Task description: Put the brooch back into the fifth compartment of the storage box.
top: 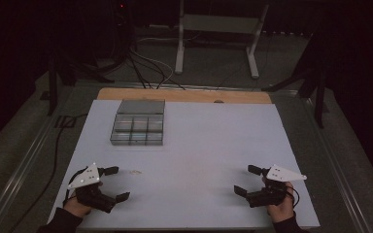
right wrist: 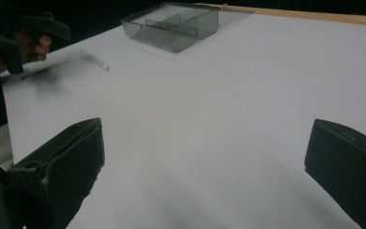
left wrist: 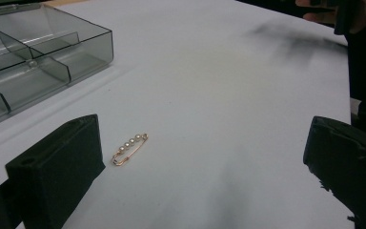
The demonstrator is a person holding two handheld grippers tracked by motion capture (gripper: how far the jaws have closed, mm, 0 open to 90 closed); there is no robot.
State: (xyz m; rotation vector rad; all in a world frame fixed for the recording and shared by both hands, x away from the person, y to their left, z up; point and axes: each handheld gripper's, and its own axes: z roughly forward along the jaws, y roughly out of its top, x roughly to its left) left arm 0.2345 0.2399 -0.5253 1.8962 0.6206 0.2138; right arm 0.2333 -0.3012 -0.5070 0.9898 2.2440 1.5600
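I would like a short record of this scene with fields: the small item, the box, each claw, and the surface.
item: gold pin with a row of pearls, lying flat on the table, near the left claw
box: clear grey compartment box, lid open, far left part of the table, apart from the pin
left claw: open, holding nothing
right claw: open, holding nothing
surface: white table

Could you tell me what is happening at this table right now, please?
A person holds the left gripper and the right gripper, both open and empty, low over the white table. A small pearl pin lies just ahead of the left gripper, untouched. The clear compartment box sits farther back.
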